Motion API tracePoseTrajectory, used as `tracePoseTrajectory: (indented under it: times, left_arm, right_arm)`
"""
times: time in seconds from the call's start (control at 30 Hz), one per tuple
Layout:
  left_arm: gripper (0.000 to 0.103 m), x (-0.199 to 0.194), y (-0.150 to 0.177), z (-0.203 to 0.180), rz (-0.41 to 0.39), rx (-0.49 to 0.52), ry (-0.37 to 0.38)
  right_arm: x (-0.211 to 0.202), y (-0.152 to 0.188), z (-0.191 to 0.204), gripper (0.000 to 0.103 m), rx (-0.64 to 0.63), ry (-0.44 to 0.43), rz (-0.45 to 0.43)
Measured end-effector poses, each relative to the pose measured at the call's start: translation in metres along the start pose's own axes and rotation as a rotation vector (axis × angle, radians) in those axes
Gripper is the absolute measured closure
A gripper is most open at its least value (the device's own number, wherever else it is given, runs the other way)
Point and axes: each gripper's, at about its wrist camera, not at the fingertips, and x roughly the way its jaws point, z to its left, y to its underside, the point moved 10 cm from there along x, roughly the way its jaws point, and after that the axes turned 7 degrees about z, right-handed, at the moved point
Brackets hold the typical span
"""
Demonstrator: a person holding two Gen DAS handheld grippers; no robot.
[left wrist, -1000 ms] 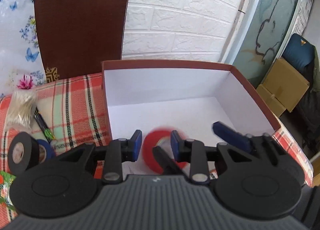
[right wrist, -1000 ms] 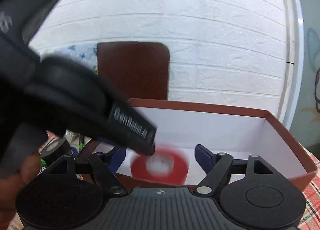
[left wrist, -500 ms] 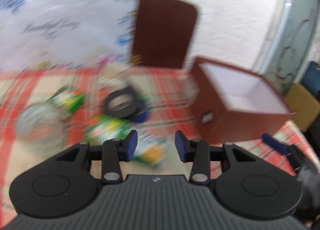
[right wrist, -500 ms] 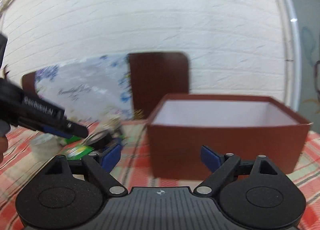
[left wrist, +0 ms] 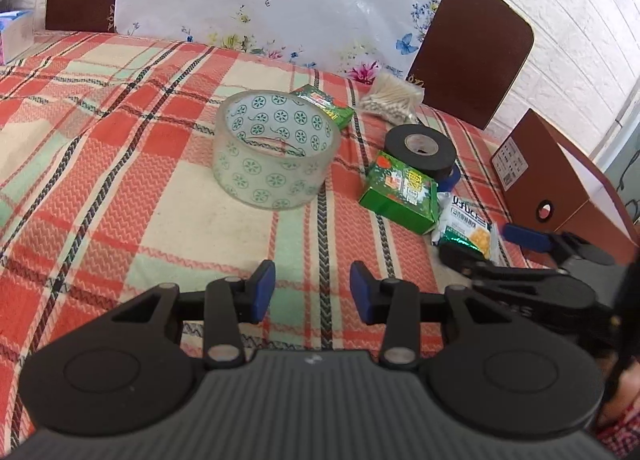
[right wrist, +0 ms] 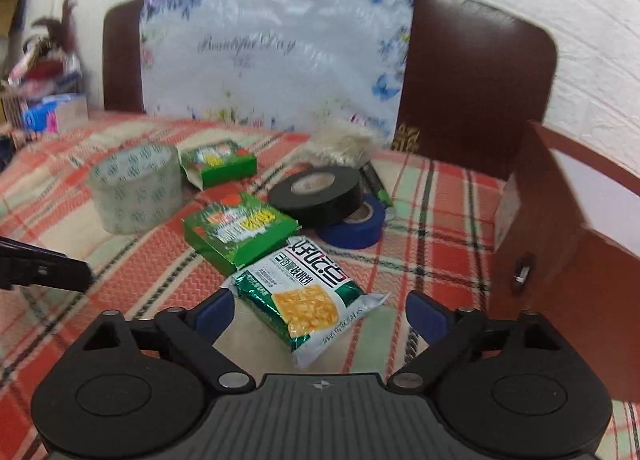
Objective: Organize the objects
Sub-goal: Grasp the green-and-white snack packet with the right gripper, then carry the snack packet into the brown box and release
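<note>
Clearly poised for the next pick: right gripper (right wrist: 316,310) spreading its jaws wider, nothing clamped, straddling the near end of the snack packet (right wrist: 306,292) lying flat on the plaid tablecloth (right wrist: 120,272). Left gripper (left wrist: 312,292) partly parted and empty, hovering over bare cloth nearer than the clear tape roll (left wrist: 276,148). Risky spots, by judgement: slippery foil likely to slide or crumple if pinched only at the sealed edge; packet's far end tucked against the green box (right wrist: 240,228), so could drag that along or nudge the black tape roll (right wrist: 314,194) stacked on the blue tape roll (right wrist: 352,226). Brown box (right wrist: 568,228) close on the right, so possible knock of the wall during the carry. Both grippers close together, so collision possible
</note>
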Motion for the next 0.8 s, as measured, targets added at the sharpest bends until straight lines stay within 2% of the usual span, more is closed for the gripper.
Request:
tracePoseTrajectory:
  times: [0.07, 0.1, 0.13, 0.23, 0.33, 0.37, 0.4, 0.47, 0.5, 0.53, 0.6, 0.63, 0.67, 0.7, 0.73, 0.77, 0.8]
  left_arm:
    - [0.060, 0.001, 0.001, -0.004, 0.003, -0.004, 0.029]
    - [0.060, 0.002, 0.001, -0.007, 0.005, 0.000, 0.040]
    - [0.060, 0.004, 0.002, -0.010, 0.009, 0.008, 0.048]
    - [0.060, 0.005, 0.003, -0.027, 0.024, 0.033, 0.097]
    - [0.056, 0.007, 0.007, -0.051, 0.048, 0.065, 0.159]
    - [0.045, 0.008, 0.009, -0.060, 0.058, 0.074, 0.180]
    - [0.028, 0.009, 0.012, -0.070, 0.067, 0.082, 0.201]
    - [0.016, 0.009, 0.018, -0.094, 0.082, 0.105, 0.254]
    - [0.016, 0.010, 0.023, -0.107, 0.094, 0.137, 0.280]
    - [0.016, 0.012, 0.028, -0.119, 0.110, 0.171, 0.292]
    - [0.021, 0.021, 0.041, -0.136, 0.155, 0.228, 0.284]
    - [0.028, 0.028, 0.047, -0.141, 0.186, 0.241, 0.272]
    - [0.048, 0.035, 0.054, -0.144, 0.224, 0.243, 0.268]
    - [0.055, 0.038, 0.059, -0.146, 0.239, 0.235, 0.276]
    - [0.059, 0.036, 0.061, -0.149, 0.237, 0.229, 0.287]
    - [0.063, 0.035, 0.063, -0.155, 0.251, 0.230, 0.305]
    - [0.064, 0.032, 0.062, -0.160, 0.250, 0.231, 0.307]
  right_arm:
    - [0.009, 0.001, 0.003, 0.018, -0.003, -0.039, 0.024]
    - [0.009, 0.002, 0.004, 0.028, 0.001, -0.071, 0.019]
    - [0.005, 0.004, 0.005, 0.049, 0.009, -0.099, 0.015]
    - [-0.015, 0.017, 0.004, 0.057, -0.010, -0.081, 0.019]
    - [-0.043, 0.044, 0.005, 0.057, -0.018, -0.076, 0.009]
    - [-0.053, 0.054, 0.004, 0.056, -0.018, -0.074, 0.005]
    - [-0.063, 0.064, 0.004, 0.056, -0.018, -0.071, 0.001]
    - [-0.084, 0.081, 0.005, 0.046, 0.012, -0.055, 0.001]
    - [-0.092, 0.088, 0.001, 0.038, 0.039, -0.057, 0.005]
    - [-0.097, 0.095, -0.004, 0.025, 0.073, -0.061, 0.008]
    - [-0.104, 0.102, -0.012, 0.027, 0.125, -0.072, 0.006]
    - [-0.104, 0.103, -0.014, 0.027, 0.134, -0.078, 0.005]
    - [-0.103, 0.101, -0.014, 0.028, 0.139, -0.087, 0.006]
    - [-0.100, 0.100, -0.014, 0.031, 0.136, -0.094, 0.010]
    - [-0.097, 0.097, -0.012, 0.046, 0.123, -0.095, 0.012]
    - [-0.094, 0.095, -0.010, 0.069, 0.101, -0.090, 0.008]
    - [-0.092, 0.092, -0.009, 0.070, 0.088, -0.098, 0.003]
